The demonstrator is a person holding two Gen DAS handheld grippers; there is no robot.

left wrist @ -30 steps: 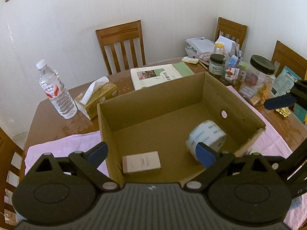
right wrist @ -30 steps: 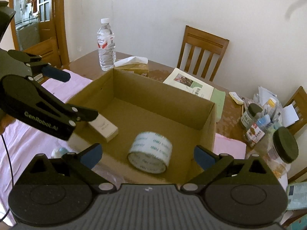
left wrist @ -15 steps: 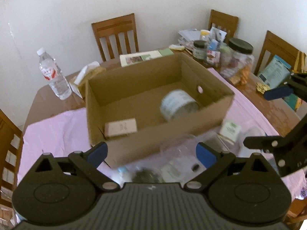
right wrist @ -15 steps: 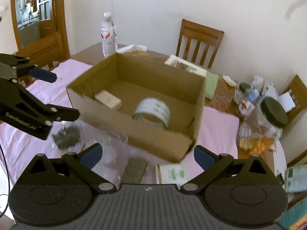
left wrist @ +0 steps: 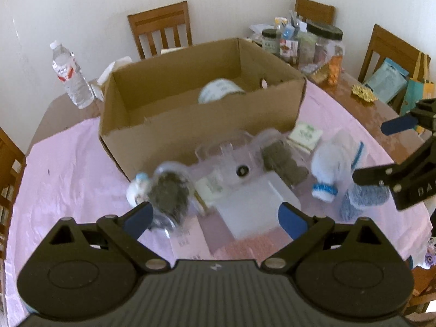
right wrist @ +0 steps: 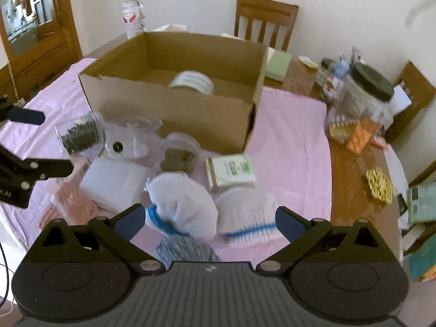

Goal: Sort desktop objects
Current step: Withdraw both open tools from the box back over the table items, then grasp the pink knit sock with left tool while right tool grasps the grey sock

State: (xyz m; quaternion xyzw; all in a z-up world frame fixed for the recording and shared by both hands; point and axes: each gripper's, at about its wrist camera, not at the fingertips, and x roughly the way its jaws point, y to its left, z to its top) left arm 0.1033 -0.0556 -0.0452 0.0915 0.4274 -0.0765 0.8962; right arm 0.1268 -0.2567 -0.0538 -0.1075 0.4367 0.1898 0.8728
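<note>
Grippers both wide & empty, left gripper (left wrist: pixel 214 216) & right gripper (right wrist: pixel 208 222) poised over clutter in front of cardboard box (right wrist: pixel 174 109), tape roll (right wrist: pixel 192 81) already inside, socks (right wrist: pixel 182 204) nearest for pickup.

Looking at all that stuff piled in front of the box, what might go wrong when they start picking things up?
The clear jar of dark leaves lies on its side among other clear containers; nudging one may send it rolling. The white socks overlap the grey sock, so the open right tool might snag two at once. The pictures are blurred, so the left tool, also open, may misjudge the white box.
</note>
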